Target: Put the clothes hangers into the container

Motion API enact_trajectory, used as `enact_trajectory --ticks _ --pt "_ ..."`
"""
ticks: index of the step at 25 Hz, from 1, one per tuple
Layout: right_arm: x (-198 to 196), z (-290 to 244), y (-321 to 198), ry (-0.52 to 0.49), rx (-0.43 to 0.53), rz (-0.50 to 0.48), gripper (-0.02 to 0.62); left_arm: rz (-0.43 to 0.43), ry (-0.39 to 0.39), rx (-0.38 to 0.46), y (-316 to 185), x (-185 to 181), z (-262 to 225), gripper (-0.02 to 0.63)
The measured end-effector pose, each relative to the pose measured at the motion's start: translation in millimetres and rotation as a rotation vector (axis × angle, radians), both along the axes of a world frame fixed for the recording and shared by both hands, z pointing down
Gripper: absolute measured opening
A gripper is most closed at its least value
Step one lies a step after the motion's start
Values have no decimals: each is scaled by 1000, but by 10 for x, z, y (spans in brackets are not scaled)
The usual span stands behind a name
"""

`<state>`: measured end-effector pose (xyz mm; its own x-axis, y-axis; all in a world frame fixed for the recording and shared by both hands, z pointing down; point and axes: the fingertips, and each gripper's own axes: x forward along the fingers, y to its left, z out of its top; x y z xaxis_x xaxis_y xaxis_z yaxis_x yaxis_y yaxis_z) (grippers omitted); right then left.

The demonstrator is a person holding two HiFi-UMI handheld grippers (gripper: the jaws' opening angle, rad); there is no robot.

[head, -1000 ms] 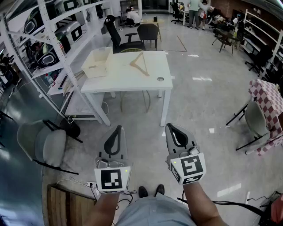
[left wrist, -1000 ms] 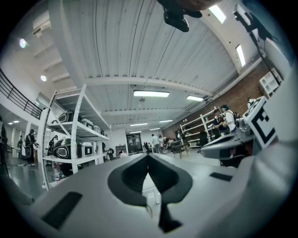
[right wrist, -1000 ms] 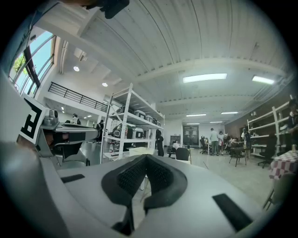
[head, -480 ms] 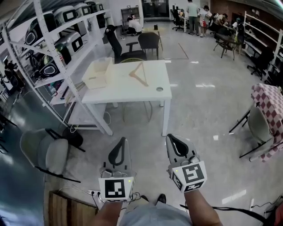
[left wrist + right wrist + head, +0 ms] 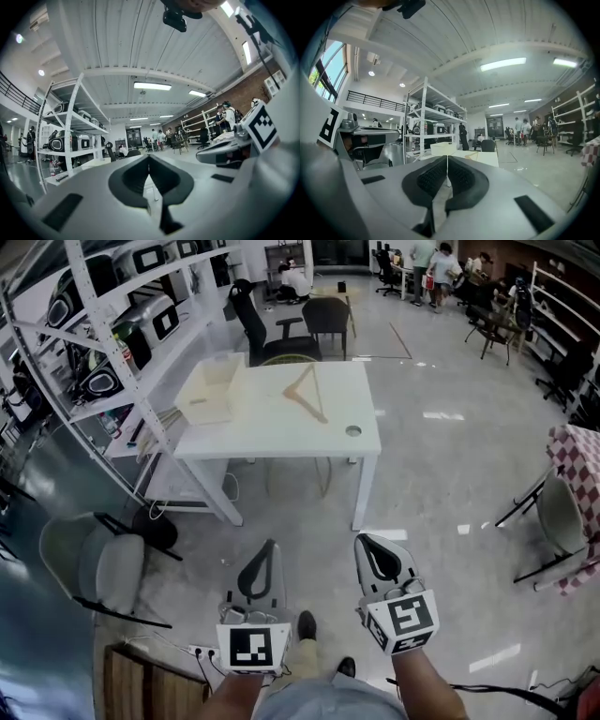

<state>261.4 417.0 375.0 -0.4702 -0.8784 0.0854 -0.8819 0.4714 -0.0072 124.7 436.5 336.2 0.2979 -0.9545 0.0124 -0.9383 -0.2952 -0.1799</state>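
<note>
Distant table (image 5: 272, 435) holds apparently one hanger (image 5: 309, 396); container (image 5: 204, 412) contents unclear.

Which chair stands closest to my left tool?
The grey cushioned chair by the shelving, left of the left tool; the black chairs stand beyond the white table.

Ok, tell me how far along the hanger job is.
Done: nothing visible; the wooden hanger lies on the white table beside the container. In hand: nothing; left gripper and right gripper are shut, empty, short of the table. Left: reach the table, grip the hanger, put it in the container.
</note>
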Motion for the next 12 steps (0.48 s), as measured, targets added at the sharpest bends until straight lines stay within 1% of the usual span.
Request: enact_trajectory --ticks 5,12 --pt "-207 26 -610 5 -11 11 12 29 22 2 -644 -158 -14 11" --pt "-529 -164 -1437 11 9 34 11 54 45 34 -1462 -506 -174 12"
